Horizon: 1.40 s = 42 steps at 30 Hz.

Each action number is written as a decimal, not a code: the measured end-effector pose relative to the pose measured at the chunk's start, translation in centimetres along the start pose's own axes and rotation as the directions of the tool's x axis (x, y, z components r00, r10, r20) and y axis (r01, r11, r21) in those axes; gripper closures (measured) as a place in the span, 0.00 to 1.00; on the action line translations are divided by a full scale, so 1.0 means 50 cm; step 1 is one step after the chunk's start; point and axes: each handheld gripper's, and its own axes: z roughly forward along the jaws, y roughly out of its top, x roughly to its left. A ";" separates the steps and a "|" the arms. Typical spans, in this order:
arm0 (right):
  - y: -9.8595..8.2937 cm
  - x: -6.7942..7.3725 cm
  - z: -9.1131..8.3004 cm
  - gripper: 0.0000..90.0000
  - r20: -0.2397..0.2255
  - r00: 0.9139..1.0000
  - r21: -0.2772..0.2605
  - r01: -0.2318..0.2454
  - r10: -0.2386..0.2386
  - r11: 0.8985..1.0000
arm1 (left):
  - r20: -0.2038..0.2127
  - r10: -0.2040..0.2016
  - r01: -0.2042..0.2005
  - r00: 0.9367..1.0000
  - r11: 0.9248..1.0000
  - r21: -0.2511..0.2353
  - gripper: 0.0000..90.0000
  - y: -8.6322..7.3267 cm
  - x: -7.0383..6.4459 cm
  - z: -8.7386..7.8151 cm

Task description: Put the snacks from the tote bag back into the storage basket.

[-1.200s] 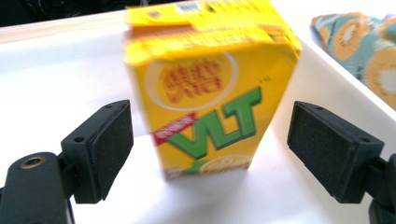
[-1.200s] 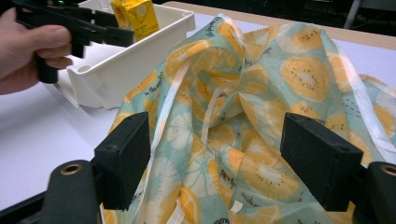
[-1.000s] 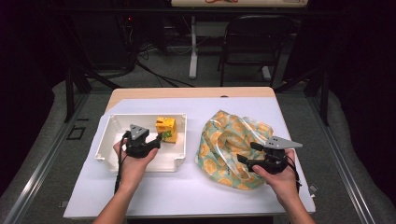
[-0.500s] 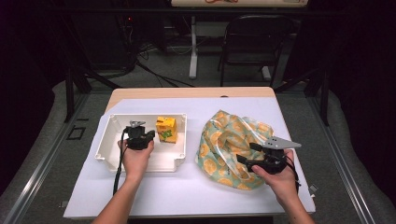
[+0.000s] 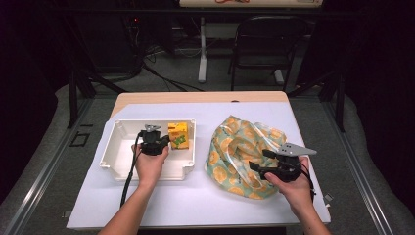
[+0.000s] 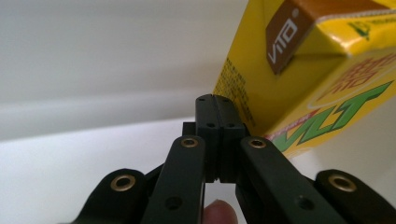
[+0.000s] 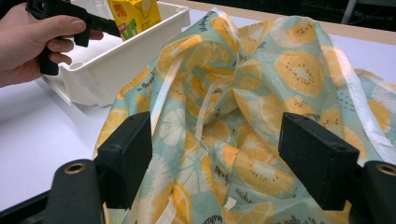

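Note:
A yellow drink carton (image 5: 178,135) stands upright in the white tray (image 5: 122,161) at the left of the table. My left gripper (image 5: 165,140) is inside the tray just left of the carton. In the left gripper view its jaws are pressed together (image 6: 215,105) with nothing between them, and the carton (image 6: 317,70) rises close on the right. A crumpled bag with an orange-slice print (image 5: 240,147) lies at the right. My right gripper (image 5: 259,160) stands open at its near edge. In the right gripper view the wide gap (image 7: 222,154) frames the bag's cloth (image 7: 261,93).
A white sheet (image 5: 195,200) covers most of the wooden table. A black folding chair (image 5: 266,44) stands beyond the far edge. In the right gripper view, the tray's wall (image 7: 121,60) sits right against the bag, with the left hand and its gripper (image 7: 100,23) above it.
My left hand has shifted slightly farther into the tray and turned beside the carton. The carton, the bag and my right gripper have stayed put.

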 end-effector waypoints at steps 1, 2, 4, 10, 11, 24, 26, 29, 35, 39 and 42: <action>0.000 0.000 0.000 0.28 0.000 1.000 0.000 0.000 0.000 1.000 | 0.003 -0.004 0.004 1.000 1.000 0.000 1.00 0.001 -0.001 0.002; 0.000 0.000 0.000 0.28 0.000 1.000 0.003 0.000 0.000 1.000 | 0.004 -0.002 0.002 1.000 1.000 0.010 1.00 0.002 -0.001 0.003; -0.001 0.000 0.001 0.29 0.001 1.000 0.002 -0.001 0.001 1.000 | 0.006 -0.008 0.008 1.000 1.000 0.005 1.00 0.006 -0.002 0.007; -0.002 0.001 0.004 0.29 -0.001 1.000 0.004 -0.002 0.002 1.000 | 0.013 -0.004 0.003 1.000 1.000 0.004 1.00 0.018 -0.010 0.014; -0.002 0.002 0.004 0.29 -0.001 1.000 0.004 -0.002 0.002 1.000 | 0.019 -0.003 0.003 1.000 1.000 0.003 1.00 0.019 -0.012 0.016; -0.004 -0.001 0.004 0.29 0.009 1.000 0.008 -0.001 0.001 1.000 | 0.026 -0.013 0.013 1.000 1.000 -0.007 0.83 0.020 0.001 0.001; -0.005 -0.002 0.004 0.29 0.010 1.000 0.009 -0.001 0.001 1.000 | 0.045 -0.021 0.022 0.999 1.000 -0.012 0.76 0.022 0.006 -0.014; -0.005 -0.002 0.003 0.29 0.012 1.000 0.011 -0.002 0.002 1.000 | 0.083 -0.039 0.042 0.996 0.999 -0.035 0.62 0.021 0.015 -0.038; -0.006 -0.003 0.003 0.29 0.013 1.000 0.012 -0.003 0.003 1.000 | 0.117 -0.041 0.050 0.992 0.996 -0.068 0.41 0.012 0.025 -0.083; -0.007 -0.005 0.002 0.29 0.017 1.000 0.008 -0.006 0.006 1.000 | 0.155 -0.013 0.031 0.988 0.994 -0.109 0.33 0.007 0.024 -0.111; -0.008 -0.009 -0.002 0.29 0.028 0.999 -0.001 -0.017 0.017 1.000 | 0.173 0.011 0.010 0.985 0.993 -0.120 0.24 0.004 0.022 -0.127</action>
